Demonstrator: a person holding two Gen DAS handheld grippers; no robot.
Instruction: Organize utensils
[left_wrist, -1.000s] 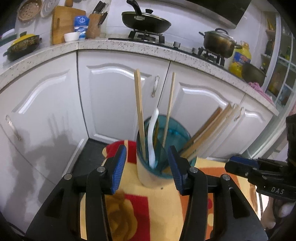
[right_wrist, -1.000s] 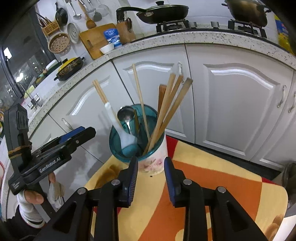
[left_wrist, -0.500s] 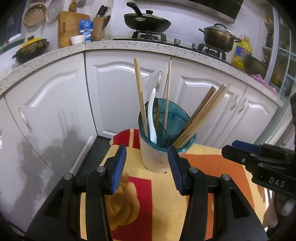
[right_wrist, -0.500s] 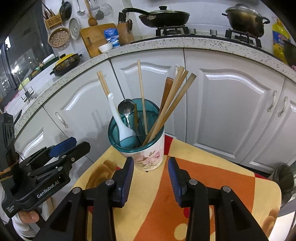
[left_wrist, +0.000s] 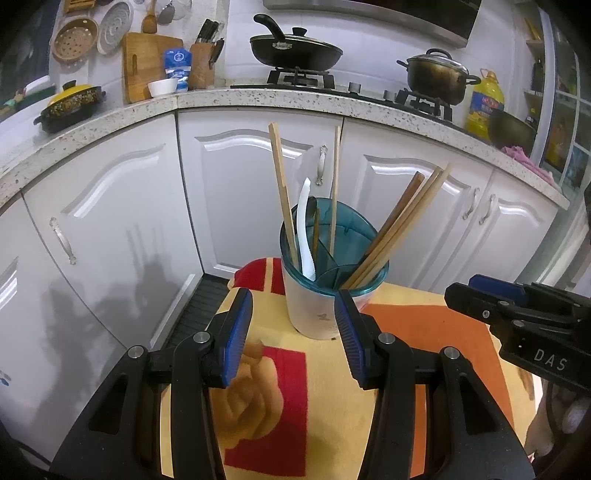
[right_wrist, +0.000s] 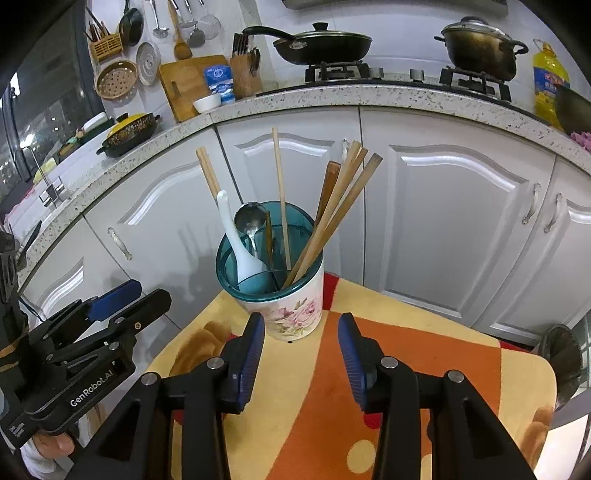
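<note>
A white floral utensil holder with a teal rim (left_wrist: 316, 314) (right_wrist: 291, 314) stands at the far edge of a small table. It holds several wooden chopsticks (left_wrist: 397, 230) (right_wrist: 332, 218), a white plastic spoon (left_wrist: 304, 236) (right_wrist: 240, 247) and a metal spoon (right_wrist: 250, 218). My left gripper (left_wrist: 293, 332) is open and empty, just short of the holder. My right gripper (right_wrist: 301, 347) is open and empty, also just short of it. Each gripper shows in the other's view, the right one (left_wrist: 517, 314) and the left one (right_wrist: 92, 325).
The table carries a yellow, orange and red cloth (left_wrist: 288, 398) (right_wrist: 424, 369). White cabinet doors (left_wrist: 236, 192) (right_wrist: 443, 221) stand close behind. On the counter above are a frying pan (left_wrist: 295, 50), a pot (left_wrist: 439, 75), an oil bottle (left_wrist: 484, 103) and a knife block (left_wrist: 203, 62).
Both grippers have drawn back from the holder and risen, so it looks smaller and farther. The right gripper's jaws have opened wider. The holder has not moved.
</note>
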